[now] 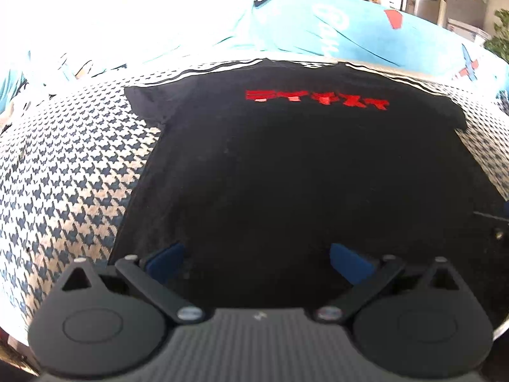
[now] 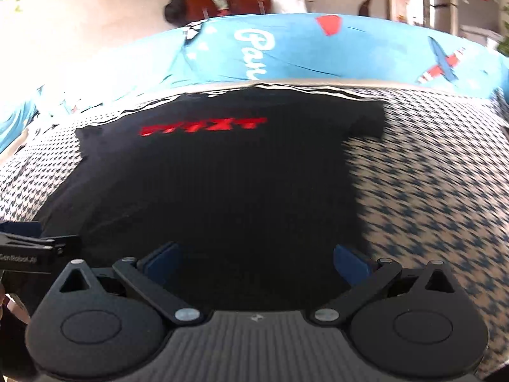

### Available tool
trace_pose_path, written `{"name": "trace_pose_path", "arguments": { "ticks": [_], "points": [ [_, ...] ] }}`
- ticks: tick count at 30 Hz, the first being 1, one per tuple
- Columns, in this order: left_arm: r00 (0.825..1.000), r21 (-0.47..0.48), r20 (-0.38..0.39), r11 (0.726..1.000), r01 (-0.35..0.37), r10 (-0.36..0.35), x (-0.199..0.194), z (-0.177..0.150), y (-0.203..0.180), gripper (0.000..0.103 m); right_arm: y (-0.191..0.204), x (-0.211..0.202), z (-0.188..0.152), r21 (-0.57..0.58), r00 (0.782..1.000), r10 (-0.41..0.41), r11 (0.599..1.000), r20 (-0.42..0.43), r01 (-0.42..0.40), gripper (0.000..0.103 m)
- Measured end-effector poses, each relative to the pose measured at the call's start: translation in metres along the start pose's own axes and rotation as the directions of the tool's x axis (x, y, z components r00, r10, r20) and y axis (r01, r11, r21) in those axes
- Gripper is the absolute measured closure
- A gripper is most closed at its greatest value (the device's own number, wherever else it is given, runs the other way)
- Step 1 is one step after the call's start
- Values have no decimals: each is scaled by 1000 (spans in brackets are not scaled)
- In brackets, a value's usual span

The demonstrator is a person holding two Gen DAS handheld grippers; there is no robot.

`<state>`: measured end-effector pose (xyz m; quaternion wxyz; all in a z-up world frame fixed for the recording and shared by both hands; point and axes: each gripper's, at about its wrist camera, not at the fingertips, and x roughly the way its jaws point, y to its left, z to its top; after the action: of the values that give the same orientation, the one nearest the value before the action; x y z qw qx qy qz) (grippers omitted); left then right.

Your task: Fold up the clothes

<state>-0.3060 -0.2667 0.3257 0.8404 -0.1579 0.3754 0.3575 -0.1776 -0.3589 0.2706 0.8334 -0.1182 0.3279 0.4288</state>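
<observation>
Houndstooth cloth (image 1: 73,172) covers the surface, with a turquoise printed sheet (image 1: 318,28) at its far edge and a fridge and a chair in the room behind. Over the near hem of the black T-shirt (image 1: 270,165), the left hand-held gripper (image 1: 256,256) hangs with its blue pads (image 1: 165,256) spread wide and nothing between them. The right hand-held gripper (image 2: 256,259) is just as wide apart and empty, nearer the shirt's right edge. That shirt lies spread flat, sleeves out, its red lettering (image 1: 315,99) toward the far end. It looks light, limp and prone to sag, so a pinch at a hem corner or sleeve seam would likely carry it best.
</observation>
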Motion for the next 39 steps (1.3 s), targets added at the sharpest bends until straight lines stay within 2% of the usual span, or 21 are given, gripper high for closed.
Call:
{"name": "trace_pose_path", "arguments": {
  "ticks": [5, 12, 16, 22, 39],
  "points": [
    [1000, -37, 6, 999, -24, 24, 7, 5, 1, 0, 25, 22, 9, -47, 999, 31, 998, 8, -31, 0],
    [999, -36, -6, 999, -38, 38, 16, 6, -2, 0, 49, 45, 1, -143, 999, -40, 989, -2, 39, 0],
    [999, 3, -15, 999, -44, 44, 14, 0, -7, 0, 44, 40, -4, -136, 1000, -22, 990, -9, 21, 0],
    [999, 24, -22, 999, -36, 36, 4, -13, -9, 0, 43, 23, -16, -185, 999, -10, 983, -50, 0, 0],
    [999, 34, -42, 999, -32, 33, -18, -38, -13, 0, 39, -17, -53, -209, 992, -54, 977, -117, 29, 0]
  ]
}}
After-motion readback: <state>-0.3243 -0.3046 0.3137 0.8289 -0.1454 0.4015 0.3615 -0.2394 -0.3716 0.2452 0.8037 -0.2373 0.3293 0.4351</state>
